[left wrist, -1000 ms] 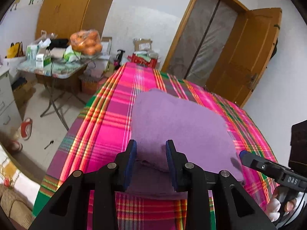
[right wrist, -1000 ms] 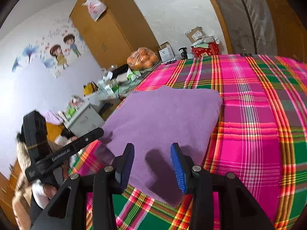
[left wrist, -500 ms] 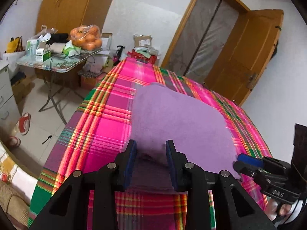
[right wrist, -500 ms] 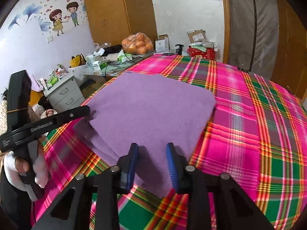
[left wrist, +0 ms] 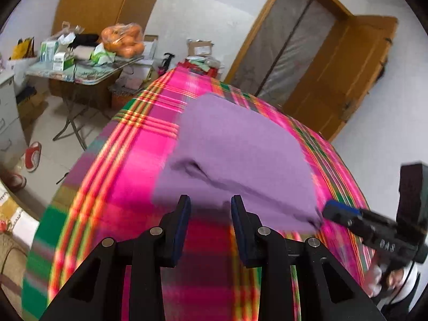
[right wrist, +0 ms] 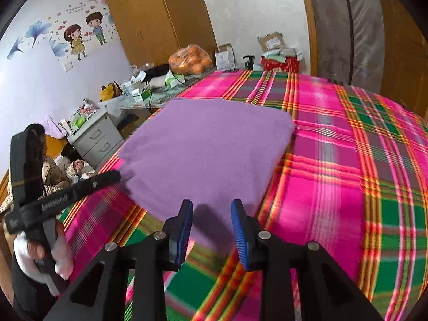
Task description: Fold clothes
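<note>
Both tongs stand open and hold nothing. From the left wrist, the left tongs [left wrist: 210,206] hang just short of the near edge of the purple cloth [left wrist: 238,155], which lies folded on the pink plaid bedspread [left wrist: 128,160] with a small crease near its left corner; the right tongs [left wrist: 329,210] reach in at the cloth's near right corner. From the right wrist, the right tongs [right wrist: 211,211] sit spread over the cloth's [right wrist: 208,149] near edge, while the left tongs [right wrist: 112,176] point at its left corner, gripped by a hand [right wrist: 32,256].
</note>
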Available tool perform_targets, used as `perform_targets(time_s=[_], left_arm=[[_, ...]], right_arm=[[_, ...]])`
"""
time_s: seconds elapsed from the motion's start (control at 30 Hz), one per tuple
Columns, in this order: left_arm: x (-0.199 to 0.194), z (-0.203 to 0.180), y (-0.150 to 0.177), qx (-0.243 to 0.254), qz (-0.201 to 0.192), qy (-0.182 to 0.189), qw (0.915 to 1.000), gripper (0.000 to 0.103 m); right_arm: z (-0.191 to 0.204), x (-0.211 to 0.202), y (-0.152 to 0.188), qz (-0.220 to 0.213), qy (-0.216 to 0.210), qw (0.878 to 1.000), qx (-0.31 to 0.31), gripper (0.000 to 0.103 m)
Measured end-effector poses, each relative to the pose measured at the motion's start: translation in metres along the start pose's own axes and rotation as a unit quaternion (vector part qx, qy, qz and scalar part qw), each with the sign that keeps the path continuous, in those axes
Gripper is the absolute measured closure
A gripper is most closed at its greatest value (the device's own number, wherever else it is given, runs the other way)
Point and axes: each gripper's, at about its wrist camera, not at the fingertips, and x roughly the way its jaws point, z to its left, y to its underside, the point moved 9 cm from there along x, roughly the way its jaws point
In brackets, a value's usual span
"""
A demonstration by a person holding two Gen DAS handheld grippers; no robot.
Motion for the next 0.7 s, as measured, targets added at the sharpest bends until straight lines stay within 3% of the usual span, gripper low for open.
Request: perform_targets(time_s=[0.13,0.27,0.33,0.47,0.7], left_arm=[[-0.028,-0.031,0.021,0.055,-0.007,-0.023,0.9982,0.069],[-0.045,-0.045,0.034,0.095,-0.014,-0.059,0.9936,0.065],[-0.048,-0.044,0.043,0.095,-0.01,-0.069,0.9931,0.059],[-0.042,-0.032,0.051,0.081,0.003,-0.097,0.992,0.058],[-0.036,-0.03,0.063,0.073,0.014,-0.104,0.9918,0.052]], right_arm=[[0.001,-0.022,0.031,0.005,0.018,1.0,0.005,0.063],[0.0,-0.035,0.063,0.023,0.032,0.999,0.015,0.062],[0.002,-0.037,0.074,0.031,0.039,0.999,0.011,0.061],[0.005,-0.034,0.09,0.042,0.053,0.998,0.001,0.059],[0.012,-0.034,0.096,0.037,0.084,0.995,-0.034,0.054]])
